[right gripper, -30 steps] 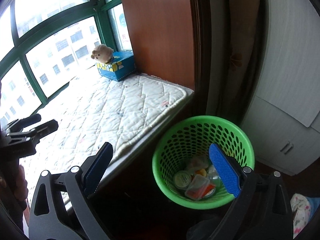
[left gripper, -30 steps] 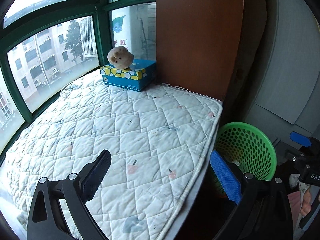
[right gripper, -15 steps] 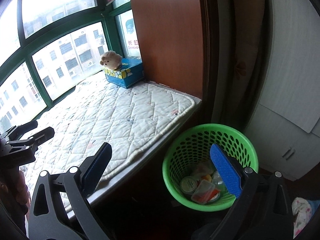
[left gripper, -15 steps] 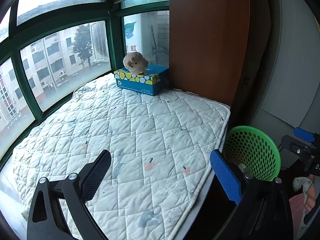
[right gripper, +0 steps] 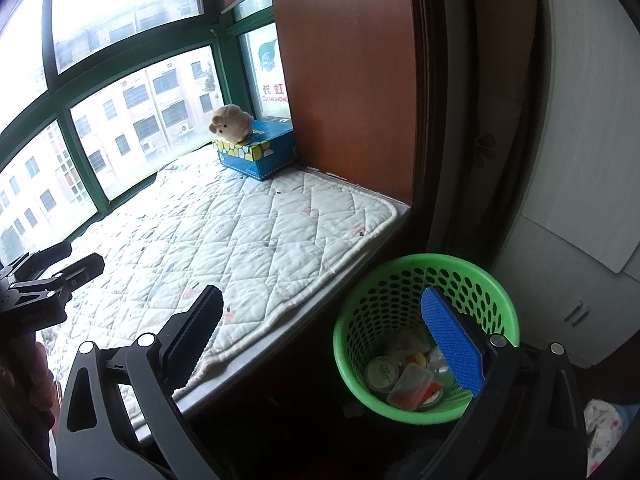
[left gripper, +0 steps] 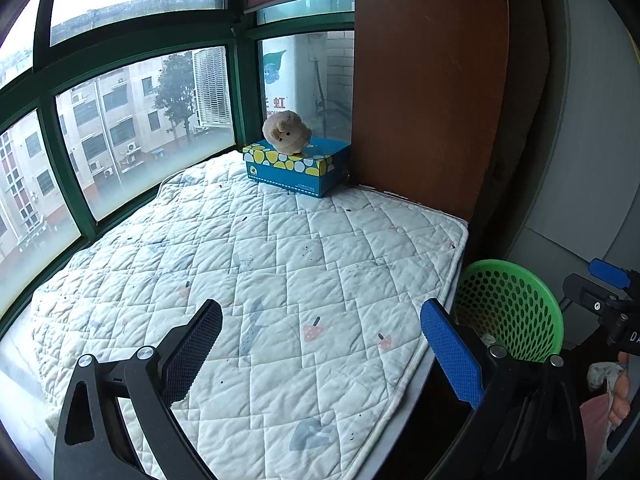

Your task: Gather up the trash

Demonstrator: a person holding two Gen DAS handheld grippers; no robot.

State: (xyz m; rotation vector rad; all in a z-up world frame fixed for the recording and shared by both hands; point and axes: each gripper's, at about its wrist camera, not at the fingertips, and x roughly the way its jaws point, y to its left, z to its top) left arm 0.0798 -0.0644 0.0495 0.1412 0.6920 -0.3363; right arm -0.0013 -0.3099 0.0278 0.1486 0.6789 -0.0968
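Left-wrist view looks across a bay window [left gripper: 140, 120] with green frames, its panes facing apartment blocks outside, and a reddish-brown wooden panel [left gripper: 428, 80] closing the far right end of the sill. A white quilted mat [left gripper: 260, 264] with small printed motifs covers the whole window seat, its piped edge curving along the front. On the floor just beside the mat's right front corner stands a green perforated basket [right gripper: 424, 332], upright; the right-wrist view looks down into it and shows the trash [right gripper: 404, 376] lying at the bottom: a round lidded cup, a clear plastic tub with something orange-red inside, and a few other pieces too jumbled to tell apart. At the far end of the mat, touching the wooden panel's foot or nearly so, sits a blue tissue box [left gripper: 296, 166] with a yellow and white pebble pattern, and a small tan plush toy [left gripper: 286, 132] rests on top of it. The left gripper [left gripper: 320, 336] hangs over the near part of the mat with its jaws spread wide and nothing between them. The right gripper [right gripper: 324, 328] hovers over the seat's front edge and the basket, jaws likewise spread and empty, its blue pad above the basket's mouth.
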